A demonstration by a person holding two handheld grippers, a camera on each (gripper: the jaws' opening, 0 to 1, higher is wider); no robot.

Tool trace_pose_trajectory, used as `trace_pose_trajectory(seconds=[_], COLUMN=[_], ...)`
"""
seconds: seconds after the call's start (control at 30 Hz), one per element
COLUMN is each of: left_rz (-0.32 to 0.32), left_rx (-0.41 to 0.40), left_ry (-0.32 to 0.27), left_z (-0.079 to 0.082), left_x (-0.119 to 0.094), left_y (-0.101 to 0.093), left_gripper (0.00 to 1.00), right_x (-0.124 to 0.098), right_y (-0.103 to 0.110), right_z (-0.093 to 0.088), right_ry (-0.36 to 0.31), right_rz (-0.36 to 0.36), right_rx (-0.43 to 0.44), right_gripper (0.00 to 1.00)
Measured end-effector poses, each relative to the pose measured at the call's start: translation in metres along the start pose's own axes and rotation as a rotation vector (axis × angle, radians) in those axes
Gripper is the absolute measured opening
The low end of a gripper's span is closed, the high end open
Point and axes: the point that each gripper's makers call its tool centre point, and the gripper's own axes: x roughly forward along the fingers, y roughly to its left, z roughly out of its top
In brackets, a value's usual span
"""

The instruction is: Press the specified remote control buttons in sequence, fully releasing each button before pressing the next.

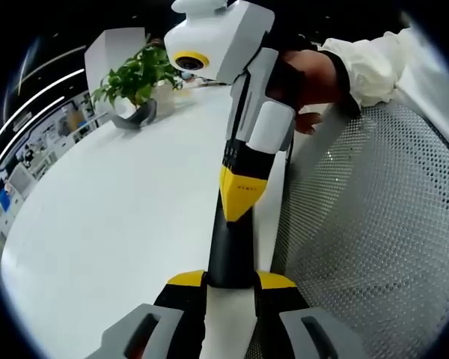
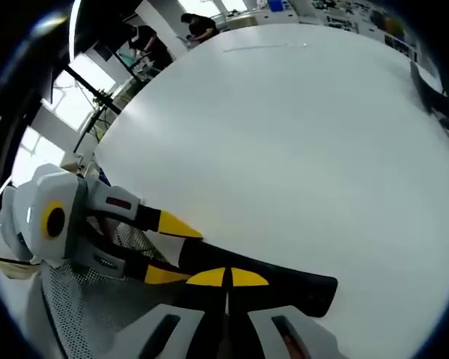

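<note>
Remote control point(image 2: 284, 283) between both hand-held grippers (table).

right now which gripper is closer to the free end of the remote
Right. The right gripper, shut, rests its tips on the middle of the remote. The left gripper grips the opposite end, farther from the free end.
</note>
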Motion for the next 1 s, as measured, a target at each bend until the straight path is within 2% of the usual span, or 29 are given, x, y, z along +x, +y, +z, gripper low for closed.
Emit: trace_pose_trajectory(seconds=[0.23,0.4,0.53,0.7,0.93,1.0], left_rz=[-0.002,-0.003,-0.004,-0.007,-0.008,-0.014], left_rx=[-0.002,-0.01,-0.05,-0.043,-0.04,-0.034], left_ry=[-0.002,0.0,0.003,0.0,-0.001,-0.001], left_z=[0.0,-0.0001,0.0,0.0,0.0014,0.0024], left_x=[0.0002,0.0004,0.0015,0.0013,0.0031,0.0034], left_y=[0.0003,0.0004,0.0015,0.0008,0.001,0.0007], left_gripper=[0.24,0.24,0.24,0.24,0.24,0.24], right_x=[0.0023,0.0027,0.0027,0.0024,0.004,0.0037], right_y=[-0.0008,-0.0018,-0.0015,-0.0018,0.0002,-0.0011], right_z=[-0.0018,-0.0019,-0.0015,-0.0015,-0.0019,-0.0017], right_ry=[0.012,0.007,0.002,-0.001,0.004,0.003], right_rz=[-0.013,-0.004,-0.005,0.007,-0.033,-0.033], right_rx=[-0.026,-0.006,-0.006,0.014,-0.07,-0.066], right_gripper=[0.0,0.0,0.0,0.0,0.0,0.0])
